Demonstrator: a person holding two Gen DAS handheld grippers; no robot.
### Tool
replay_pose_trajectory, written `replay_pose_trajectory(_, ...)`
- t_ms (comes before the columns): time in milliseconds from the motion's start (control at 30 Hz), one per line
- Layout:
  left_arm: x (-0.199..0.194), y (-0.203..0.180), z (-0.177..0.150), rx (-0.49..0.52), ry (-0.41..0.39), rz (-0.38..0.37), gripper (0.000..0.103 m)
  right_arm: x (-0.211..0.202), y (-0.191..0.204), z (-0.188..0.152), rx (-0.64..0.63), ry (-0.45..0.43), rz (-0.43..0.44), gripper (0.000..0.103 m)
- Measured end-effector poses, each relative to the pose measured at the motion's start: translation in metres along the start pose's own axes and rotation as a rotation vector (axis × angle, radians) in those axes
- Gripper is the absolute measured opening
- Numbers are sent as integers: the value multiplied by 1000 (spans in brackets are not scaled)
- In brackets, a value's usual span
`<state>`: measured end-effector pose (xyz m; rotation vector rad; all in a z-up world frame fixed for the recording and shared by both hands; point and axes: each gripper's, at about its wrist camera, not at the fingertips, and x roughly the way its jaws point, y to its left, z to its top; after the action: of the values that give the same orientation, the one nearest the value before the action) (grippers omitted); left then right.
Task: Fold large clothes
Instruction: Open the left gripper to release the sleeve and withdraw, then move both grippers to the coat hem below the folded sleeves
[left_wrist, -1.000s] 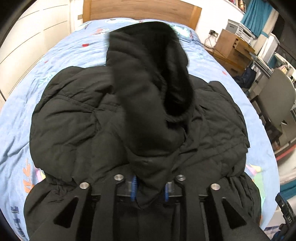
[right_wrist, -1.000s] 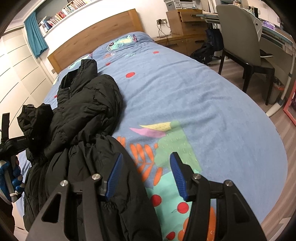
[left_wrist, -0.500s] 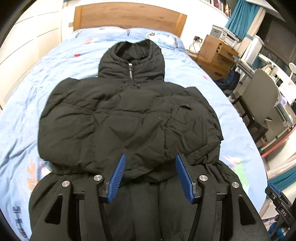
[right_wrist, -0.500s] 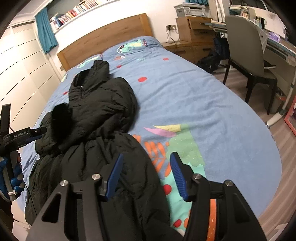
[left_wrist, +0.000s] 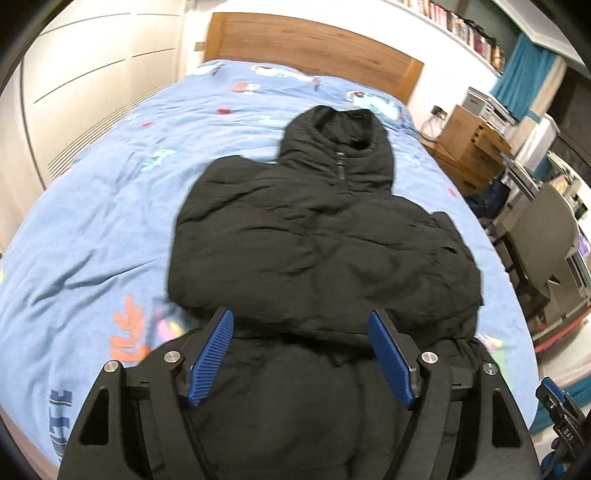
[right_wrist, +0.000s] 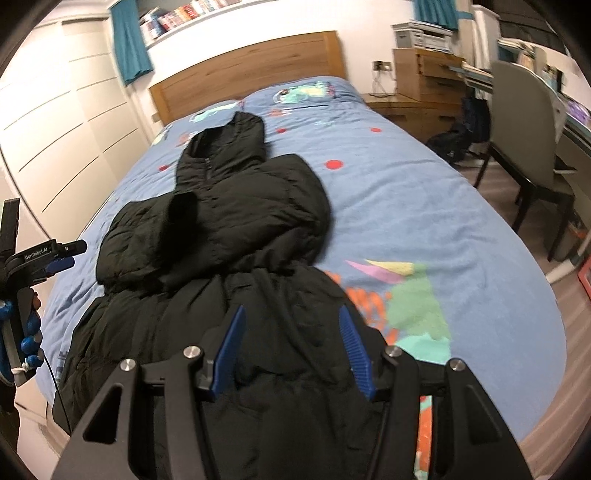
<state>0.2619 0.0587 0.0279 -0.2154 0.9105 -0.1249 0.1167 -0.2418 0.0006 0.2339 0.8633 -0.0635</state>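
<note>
Both claws wide over jacket

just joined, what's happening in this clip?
A person with a handheld tool in each hand is folding a black puffer jacket laid out on a bed with a blue patterned cover. Both sleeves are folded across the chest, and the hood points toward the wooden headboard. The left tool and right tool are both open, holding nothing, and sit over the jacket's lower half. The bottom-to-top fold is not yet done.
</note>
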Motion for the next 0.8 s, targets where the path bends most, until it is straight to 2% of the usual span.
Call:
replay_pose_trajectory(200, 10, 43, 7, -49, -4, 54, 86, 33, 44, 23, -91, 20, 39, 52)
replay_pose_trajectory(333, 24, 60, 18, -56, -16, 79, 87, 54, 82, 50, -168, 5, 83, 52)
replay_pose_trajectory(567, 60, 63, 36, -21, -4, 94, 87, 100, 154, 88, -331, -26, 146, 52)
replay_pose_trajectory(700, 80, 64, 37, -11, 5, 91, 87, 132, 173, 90, -384, -9, 138, 52)
replay_pose_trajectory(800, 96, 65, 34, -5, 23, 93, 87, 158, 173, 88, -391, 19, 125, 52)
